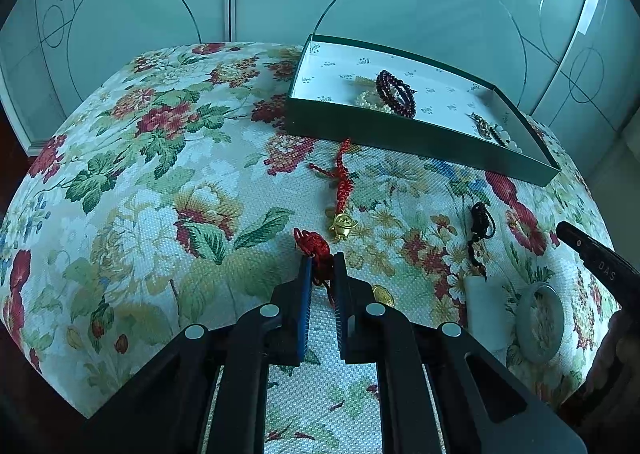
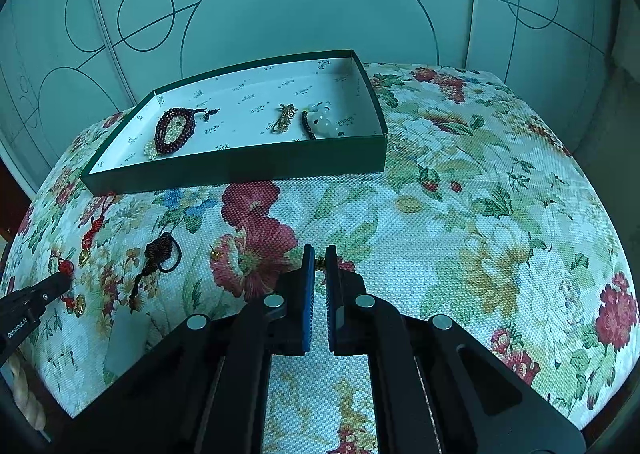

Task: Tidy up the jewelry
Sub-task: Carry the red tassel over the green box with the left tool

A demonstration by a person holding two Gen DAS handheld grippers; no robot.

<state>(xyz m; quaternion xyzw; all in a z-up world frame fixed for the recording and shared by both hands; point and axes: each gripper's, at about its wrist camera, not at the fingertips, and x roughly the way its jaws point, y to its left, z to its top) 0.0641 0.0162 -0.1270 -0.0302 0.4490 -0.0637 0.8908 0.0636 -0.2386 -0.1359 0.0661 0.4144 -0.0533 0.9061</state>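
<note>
floral cushion before frosted glass doors carries a green tray (image 2: 240, 170) half filled with beads; left gripper (image 1: 322, 266) jaws pinch the red knotted cord (image 1: 316, 244), right gripper (image 2: 319, 260) jaws are closed on a tiny gold piece (image 2: 320, 262), so both likely next lift toward the tray.

Green tray (image 2: 240, 168), white-lined, shallow, at 12 o'clock on the floral surface: holds dark red bead bracelet (image 2: 173, 130) over pale beads at its 9 o'clock, gold charm (image 2: 283, 119) centre, white pendant (image 2: 324, 124) beside it. Outside, toward 6 o'clock: red knotted cord (image 1: 340, 182) with gold charm, black cord pendant (image 1: 480, 230), jade bangle (image 1: 540, 320).
</note>
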